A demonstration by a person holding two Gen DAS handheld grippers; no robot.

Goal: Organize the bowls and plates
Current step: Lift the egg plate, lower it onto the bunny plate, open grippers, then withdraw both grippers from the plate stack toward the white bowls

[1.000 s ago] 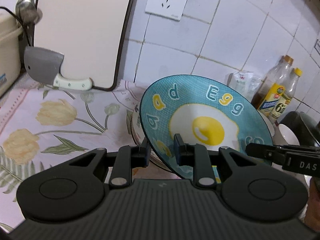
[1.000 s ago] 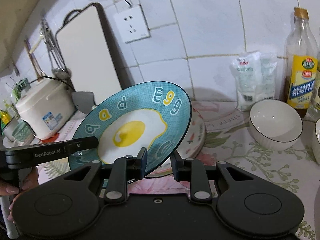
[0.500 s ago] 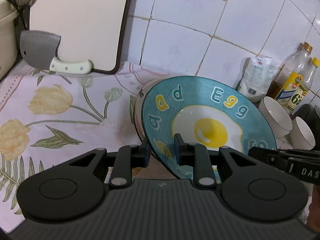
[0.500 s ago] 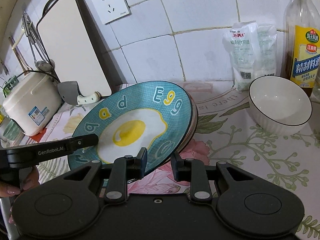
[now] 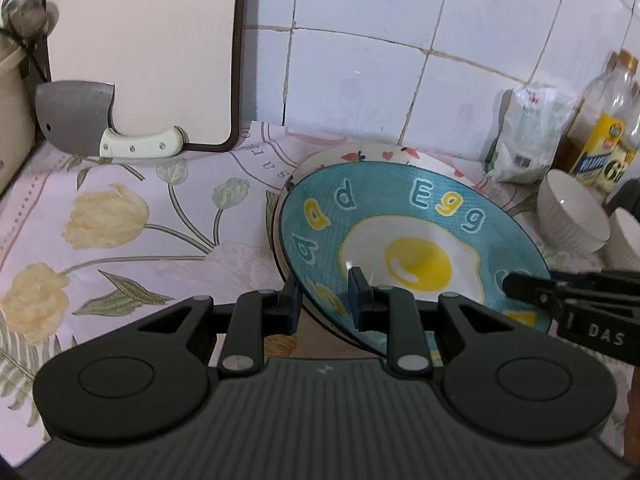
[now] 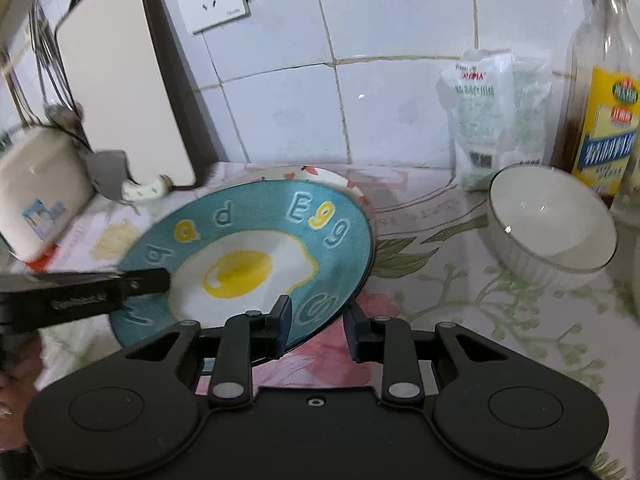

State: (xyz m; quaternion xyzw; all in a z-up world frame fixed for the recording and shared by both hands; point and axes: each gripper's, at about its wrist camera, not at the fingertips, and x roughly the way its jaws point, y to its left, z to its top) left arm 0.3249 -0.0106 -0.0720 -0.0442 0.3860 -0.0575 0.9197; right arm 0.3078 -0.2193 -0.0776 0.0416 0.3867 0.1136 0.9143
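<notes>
Lowered since a second ago, the blue egg plate (image 5: pixel 412 240) now sits tilted just above the flowered plate (image 5: pixel 360 157) on the surface (image 5: pixel 120 240), toward its back edge by the tiled wall. My left claw (image 5: pixel 325 300) pinches the plate's near rim, pads nearly together on it. My right claw (image 6: pixel 316 322) has just been opening: one finger (image 6: pixel 282 320) lies over the rim, the other stands clear of it, so its grip looks released. Two white bowls (image 6: pixel 552 228) stand near the surface's right edge, beside an oil bottle (image 6: pixel 604 92).
</notes>
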